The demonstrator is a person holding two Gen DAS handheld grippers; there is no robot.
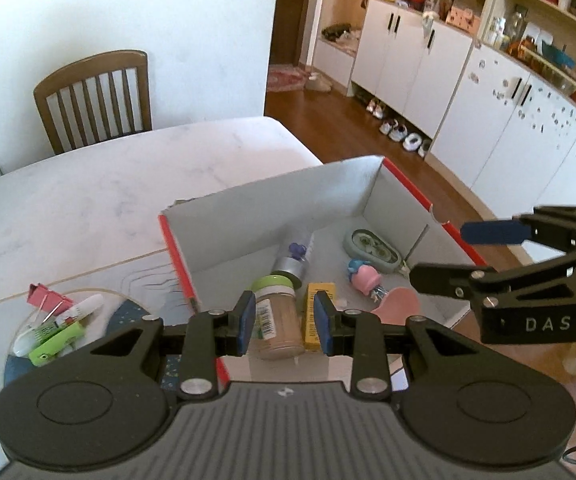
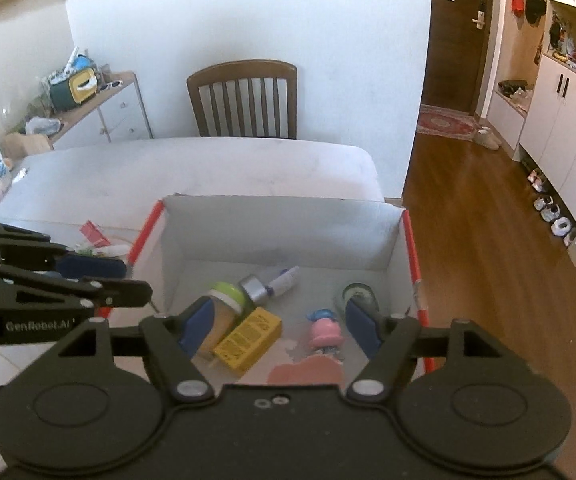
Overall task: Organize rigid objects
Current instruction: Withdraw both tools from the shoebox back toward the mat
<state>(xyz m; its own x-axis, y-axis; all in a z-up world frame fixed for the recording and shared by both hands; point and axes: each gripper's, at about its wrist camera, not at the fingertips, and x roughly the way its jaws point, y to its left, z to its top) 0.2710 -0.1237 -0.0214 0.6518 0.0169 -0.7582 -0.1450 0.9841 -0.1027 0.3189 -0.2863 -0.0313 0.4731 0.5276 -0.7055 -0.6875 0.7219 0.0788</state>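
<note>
Box (image 2: 284,220), white with red edges, sits on the tabletop (image 1: 100,184), holding a jar, bottle and toys. Left gripper (image 1: 284,322) and right gripper (image 2: 278,330) hover above, jaws released, empty. Descending carelessly could knock the box's wall.

The support surface is a white, faintly marbled table (image 1: 108,184) with rounded corners. Directly on it stands an open cardboard box (image 1: 272,204) (white inside, red along the rims), set near the table's right edge. Beside the box's left wall lies a clear round dish (image 1: 28,322) resting on a dark blue patterned mat (image 1: 126,314). A pale mat with thin contour lines (image 1: 144,280) lies flat between dish and box.
</note>
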